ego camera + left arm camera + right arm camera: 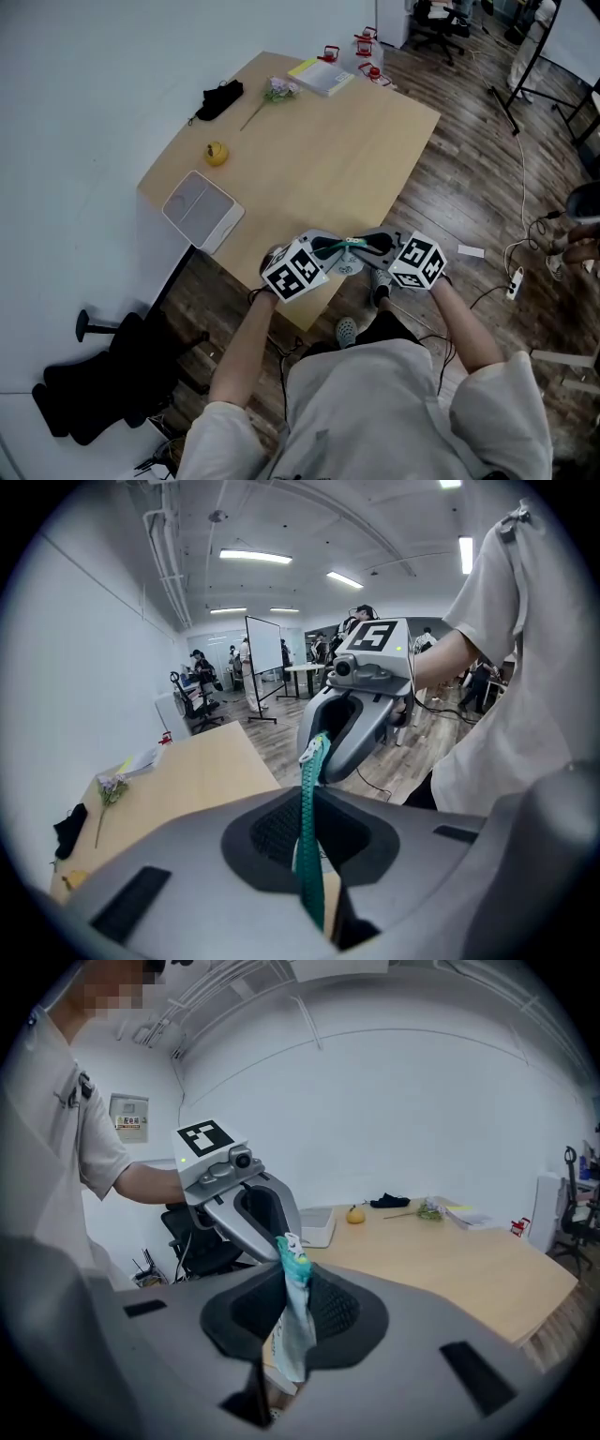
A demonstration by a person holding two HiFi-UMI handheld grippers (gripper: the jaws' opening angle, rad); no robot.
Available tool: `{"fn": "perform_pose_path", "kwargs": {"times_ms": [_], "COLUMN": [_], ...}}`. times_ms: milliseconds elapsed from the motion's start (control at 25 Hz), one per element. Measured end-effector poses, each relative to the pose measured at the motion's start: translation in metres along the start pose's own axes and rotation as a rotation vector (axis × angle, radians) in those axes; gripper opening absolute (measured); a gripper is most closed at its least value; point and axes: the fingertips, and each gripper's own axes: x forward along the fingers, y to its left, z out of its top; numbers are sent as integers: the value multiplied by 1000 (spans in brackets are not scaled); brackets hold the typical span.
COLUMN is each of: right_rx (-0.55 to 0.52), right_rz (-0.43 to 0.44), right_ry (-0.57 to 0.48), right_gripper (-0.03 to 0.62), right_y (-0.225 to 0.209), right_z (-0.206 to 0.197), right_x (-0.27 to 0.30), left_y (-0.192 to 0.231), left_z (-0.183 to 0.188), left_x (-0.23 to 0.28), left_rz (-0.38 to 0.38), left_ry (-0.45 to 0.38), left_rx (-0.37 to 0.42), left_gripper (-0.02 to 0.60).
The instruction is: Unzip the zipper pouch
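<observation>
The person stood at the near corner of a light wooden table (pixel 319 159), one gripper in each hand, the two tools brought nose to nose just off the table's edge. Between them hung the zipper pouch (pixel 351 245), held in the air rather than lying on the tabletop.

The left gripper (pixel 333 249) had its jaws clenched on the pouch's teal zipper edge. In the left gripper view that teal strip ran straight up out of the narrow gap between the pads, towards the other tool's tips. The right gripper (pixel 373 247) faced it from the other side. In the right gripper view the jaws were pinched on the pouch, whose pale, thin body drooped down through the gap, with the teal edge at its top. A small pale piece sat at the top end of the zipper; I could not tell whether it was the pull.

Farther back on the table, well apart from the pouch, lay a flat white and grey pad (pixel 202 210) at the left edge, a small yellow fruit (pixel 217 153), a black bundle (pixel 219 99), a sprig of flowers (pixel 278 90) and a notebook (pixel 322 75) near the far corner. A black office chair (pixel 103 375) stood on the wooden floor to the person's left.
</observation>
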Motion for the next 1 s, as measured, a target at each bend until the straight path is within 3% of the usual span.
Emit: {"fn": "perform_pose_path", "kwargs": {"times_ms": [400, 600, 1000], "right_rx": [-62, -94, -268], "right_rz": [-8, -1, 26], "right_ry": [12, 42, 135], "right_gripper": [35, 34, 34], "right_y": [-9, -14, -7], "right_z": [1, -4, -18], "right_x": [-8, -15, -19], "left_y": [-3, -9, -18], "left_z": [7, 14, 32], "left_x": [10, 10, 12], "left_rz": [-10, -40, -92], "left_ry": [-94, -107, -141], "left_rx": [-75, -58, -68], "left_gripper": [47, 109, 115]}}
